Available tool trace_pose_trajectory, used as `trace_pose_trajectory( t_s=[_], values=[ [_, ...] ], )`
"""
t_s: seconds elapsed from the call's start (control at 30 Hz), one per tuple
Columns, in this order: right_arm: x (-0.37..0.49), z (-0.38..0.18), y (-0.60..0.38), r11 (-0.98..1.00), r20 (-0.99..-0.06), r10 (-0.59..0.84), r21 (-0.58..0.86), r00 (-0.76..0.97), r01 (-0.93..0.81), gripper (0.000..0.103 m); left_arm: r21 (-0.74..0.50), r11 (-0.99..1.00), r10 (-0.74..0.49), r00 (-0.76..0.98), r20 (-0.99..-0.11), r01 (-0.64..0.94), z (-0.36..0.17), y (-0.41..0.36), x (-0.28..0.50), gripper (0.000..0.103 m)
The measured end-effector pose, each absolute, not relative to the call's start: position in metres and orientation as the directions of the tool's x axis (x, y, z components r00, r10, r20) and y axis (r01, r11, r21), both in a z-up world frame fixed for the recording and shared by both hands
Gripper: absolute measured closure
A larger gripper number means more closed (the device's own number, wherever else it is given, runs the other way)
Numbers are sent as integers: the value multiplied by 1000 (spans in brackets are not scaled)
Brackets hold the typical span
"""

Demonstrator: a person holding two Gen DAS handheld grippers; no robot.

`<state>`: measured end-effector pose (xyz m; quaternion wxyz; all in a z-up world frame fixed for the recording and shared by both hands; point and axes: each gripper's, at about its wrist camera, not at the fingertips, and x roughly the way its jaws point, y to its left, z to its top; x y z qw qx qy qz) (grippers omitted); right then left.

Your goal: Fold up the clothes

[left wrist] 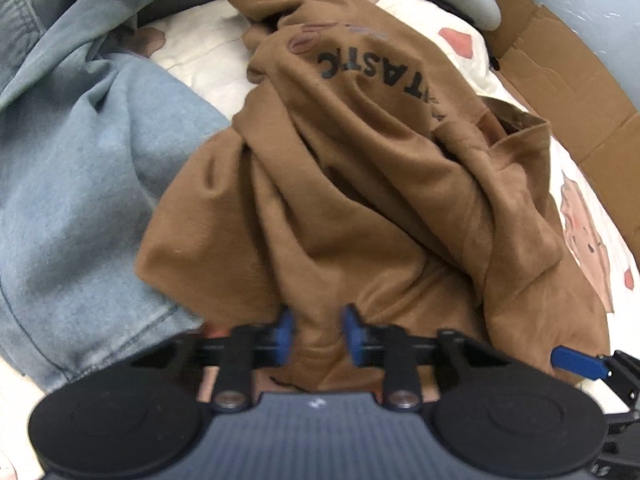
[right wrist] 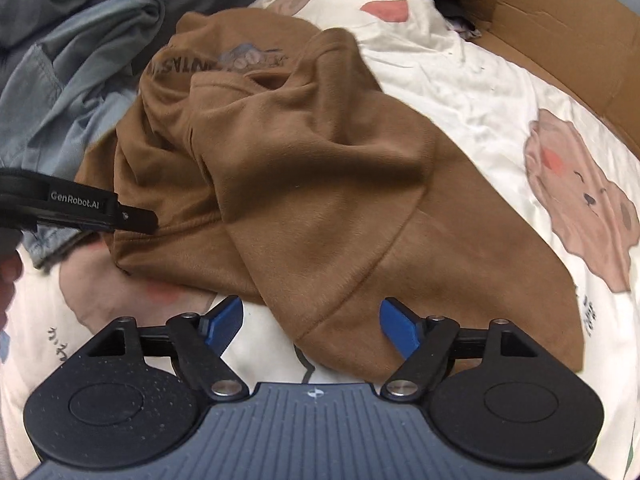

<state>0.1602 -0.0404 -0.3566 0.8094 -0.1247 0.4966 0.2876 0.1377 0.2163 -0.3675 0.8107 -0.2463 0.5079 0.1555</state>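
Note:
A brown sweatshirt point(left wrist: 352, 184) with dark lettering lies crumpled on a white bedsheet point(left wrist: 200, 40) with bear prints. My left gripper point(left wrist: 318, 334) is shut on a bunched fold of the sweatshirt's near edge, the cloth pinched between its blue pads. In the right wrist view the sweatshirt point(right wrist: 304, 184) spreads across the middle, one sleeve or hem reaching toward me. My right gripper point(right wrist: 312, 324) is open, its blue fingers straddling the sweatshirt's near edge above the sheet point(right wrist: 480, 92). The left gripper point(right wrist: 132, 218) shows at the left, at the sweatshirt's edge.
Light blue denim clothes point(left wrist: 80, 168) lie heaped at the left, also in the right wrist view point(right wrist: 60, 92). A brown cardboard box point(left wrist: 560, 92) stands at the right beyond the sheet, and shows in the right wrist view point(right wrist: 560, 32).

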Motion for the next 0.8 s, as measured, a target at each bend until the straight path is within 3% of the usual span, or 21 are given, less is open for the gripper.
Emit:
trace_pose_trajectory(
  t_s=[0.03,0.1,0.13,0.27,0.57,0.8],
  values=[
    [160,-359,-38,798,-879,339,80,335,-597,25,-255,824,-9,438,-899,-507,-367,219,137,93],
    [162,-363,-37,786,-884,351,100,307,-610,61,-274,821,-25,448,-893,-501,-364,220,134,99],
    [164,-364,-39,792,-889,339,94,306,-603,91,-277,824,-28,453,-891,-494,-361,220,132,99],
    [175,-355,-57,825,-885,344,125,314,-551,98,-270,846,-25,471,-882,-460,-350,214,122,100],
    [205,-314,-109,888,-848,347,160,401,-430,100,-319,823,-39,513,-857,-470,-323,208,90,101],
    [222,-286,-153,950,-846,249,120,471,-287,101,-338,824,-56,528,-848,-455,-298,204,72,101]
  ],
)
